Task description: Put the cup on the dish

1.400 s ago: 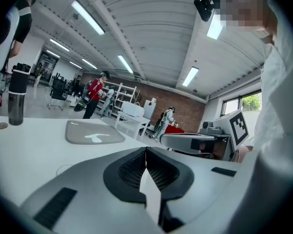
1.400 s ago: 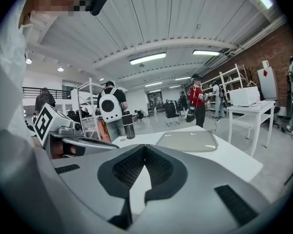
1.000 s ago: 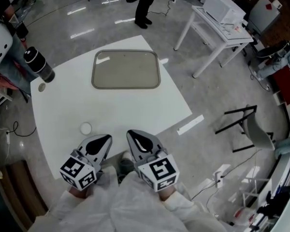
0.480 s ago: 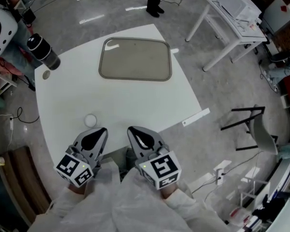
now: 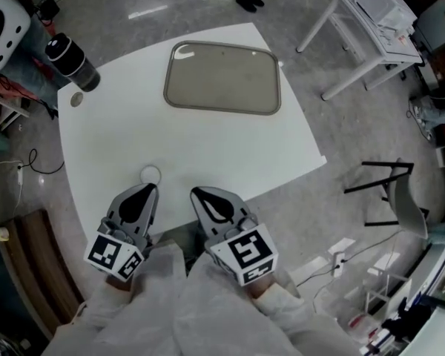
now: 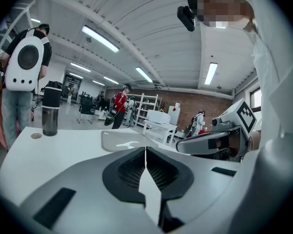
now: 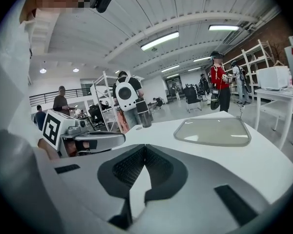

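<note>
A dark bottle [image 5: 73, 61] stands at the white table's [image 5: 208, 147] far-left corner, a small round disc [image 5: 76, 100] just beside it.

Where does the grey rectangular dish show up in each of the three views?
Head view: the dish lies top centre, on the far part of the white table.
Left gripper view: a low flat shape just left of centre.
Right gripper view: right of centre, seen nearly whole.
Shared landmark: the dark bottle, to the dish's left in every view.
</note>
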A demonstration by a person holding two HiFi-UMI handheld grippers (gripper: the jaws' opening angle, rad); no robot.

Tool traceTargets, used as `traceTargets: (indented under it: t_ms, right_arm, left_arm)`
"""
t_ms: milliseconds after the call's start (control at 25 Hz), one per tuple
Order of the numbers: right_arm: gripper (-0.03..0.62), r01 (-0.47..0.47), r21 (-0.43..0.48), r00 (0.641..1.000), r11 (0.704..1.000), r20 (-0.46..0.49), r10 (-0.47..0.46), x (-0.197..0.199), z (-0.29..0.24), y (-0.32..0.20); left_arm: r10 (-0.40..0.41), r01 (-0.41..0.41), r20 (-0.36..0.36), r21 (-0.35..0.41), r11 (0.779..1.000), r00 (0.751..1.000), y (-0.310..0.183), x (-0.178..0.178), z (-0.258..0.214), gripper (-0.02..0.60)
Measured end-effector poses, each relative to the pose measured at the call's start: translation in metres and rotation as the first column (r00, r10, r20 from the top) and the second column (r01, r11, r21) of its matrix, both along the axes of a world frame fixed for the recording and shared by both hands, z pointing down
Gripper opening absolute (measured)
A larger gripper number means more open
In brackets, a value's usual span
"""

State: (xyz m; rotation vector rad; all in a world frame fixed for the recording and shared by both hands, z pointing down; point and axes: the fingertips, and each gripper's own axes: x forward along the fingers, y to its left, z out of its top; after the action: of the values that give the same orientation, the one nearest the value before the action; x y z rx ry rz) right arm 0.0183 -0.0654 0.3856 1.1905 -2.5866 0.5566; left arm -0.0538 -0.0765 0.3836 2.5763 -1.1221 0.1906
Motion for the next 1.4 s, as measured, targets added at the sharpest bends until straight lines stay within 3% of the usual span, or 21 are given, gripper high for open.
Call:
traceTargets:
  t_ms: [600,840,1000,1280,1400]
  right_arm:
    - [0.011,0.031,-0.082,0.999,0.996,-0.027,-0.034,-0.022,0.033,-0.008]
    - [0.011,0.026,-0.112,0.999,0.993,-0.03,-0.03,-0.022,0.043,-0.006]
    - [0.011,0.02,-0.129,0.999,0.991,-0.042,-0.025,-0.018,0.049,-0.006]
    - [0.011,0.024,-0.143,0.998,0.989,-0.056,-0.033,-0.014,0.059,0.0]
    - [0.011,0.021,-0.156,0.998,0.988,-0.061,-0.031,-0.012,0.062,0.003]
  left_arm:
    - [-0.108,0.109,0.08,-0.008,0.994,0.991,-0.019,-0.043,0.039,0.018]
    - [-0.122,0.127,0.112,-0.043,0.991,0.986,-0.019,-0.051,0.058,0.097]
    - [-0.102,0.113,0.118,-0.093,0.989,0.988,-0.016,-0.048,0.077,0.188]
    - [-0.069,0.086,0.151,-0.112,0.99,0.986,-0.011,-0.038,0.095,0.265]
    - [-0.056,0.076,0.173,-0.11,0.991,0.983,-0.012,-0.033,0.1,0.267]
